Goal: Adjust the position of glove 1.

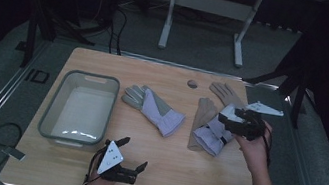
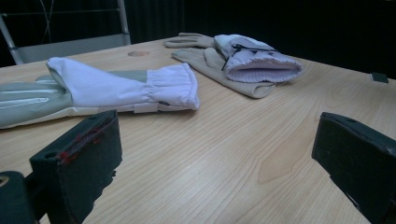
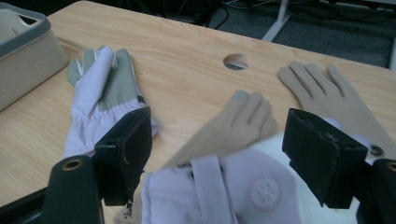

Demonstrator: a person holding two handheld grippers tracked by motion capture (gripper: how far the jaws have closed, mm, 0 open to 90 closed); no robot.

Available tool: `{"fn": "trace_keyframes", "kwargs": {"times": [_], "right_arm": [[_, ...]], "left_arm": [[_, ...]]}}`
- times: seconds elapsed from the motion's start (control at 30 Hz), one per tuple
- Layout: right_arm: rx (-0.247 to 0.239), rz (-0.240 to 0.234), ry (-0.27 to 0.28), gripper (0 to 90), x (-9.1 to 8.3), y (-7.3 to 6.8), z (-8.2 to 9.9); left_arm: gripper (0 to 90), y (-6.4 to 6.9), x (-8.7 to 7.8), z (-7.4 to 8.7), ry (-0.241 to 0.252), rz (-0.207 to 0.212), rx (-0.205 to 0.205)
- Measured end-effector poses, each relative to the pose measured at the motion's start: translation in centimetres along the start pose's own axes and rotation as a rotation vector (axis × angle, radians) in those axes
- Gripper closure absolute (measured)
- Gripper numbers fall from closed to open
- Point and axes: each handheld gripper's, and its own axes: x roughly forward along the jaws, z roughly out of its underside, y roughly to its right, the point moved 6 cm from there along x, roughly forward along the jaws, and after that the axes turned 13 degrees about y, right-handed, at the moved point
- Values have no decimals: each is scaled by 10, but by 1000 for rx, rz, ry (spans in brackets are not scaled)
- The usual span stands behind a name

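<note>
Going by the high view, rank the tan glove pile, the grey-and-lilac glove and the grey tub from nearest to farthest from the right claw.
1. Tan glove pile: right beneath the right claw, on the table's right side.
2. Grey-and-lilac glove: mid-table, to the claw's left.
3. Grey tub: farthest, at the table's left side.

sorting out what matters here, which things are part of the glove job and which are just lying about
In the job:
right gripper, jaws open over the tan and lilac glove pile
grey and lilac glove lying alone at mid-table
grey bin, a likely place for them

Lying about:
left gripper, open, resting near the table's front edge
round hole in the tabletop
</note>
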Motion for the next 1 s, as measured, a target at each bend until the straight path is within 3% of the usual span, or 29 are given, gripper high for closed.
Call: {"fn": "trace_keyframes", "kwargs": {"times": [0.27, 0.53, 0.6, 0.63, 0.7, 0.83, 1.0], "right_arm": [[-40, -75, -35, 294, 38, -20, -3], [-94, -161, -93, 325, 81, -50, -2], [-97, -176, -100, 325, 85, -53, -1], [-110, -211, -130, 332, 101, -66, 2], [-122, -228, -145, 352, 111, -74, 4], [-130, -262, -175, 364, 126, -86, 10], [-199, -306, -228, 424, 150, -101, 22]], "left_arm": [[16, 0, 0, 0, 1, 4, -2], [16, 0, 0, 0, 1, 6, -6], [16, 0, 0, 0, 2, 6, -5], [16, 0, 0, 0, 4, 6, -8], [17, 0, 0, 0, 4, 7, -7], [17, 0, 0, 0, 5, 9, -12], [16, -1, 0, 0, 4, 11, -20]]}}
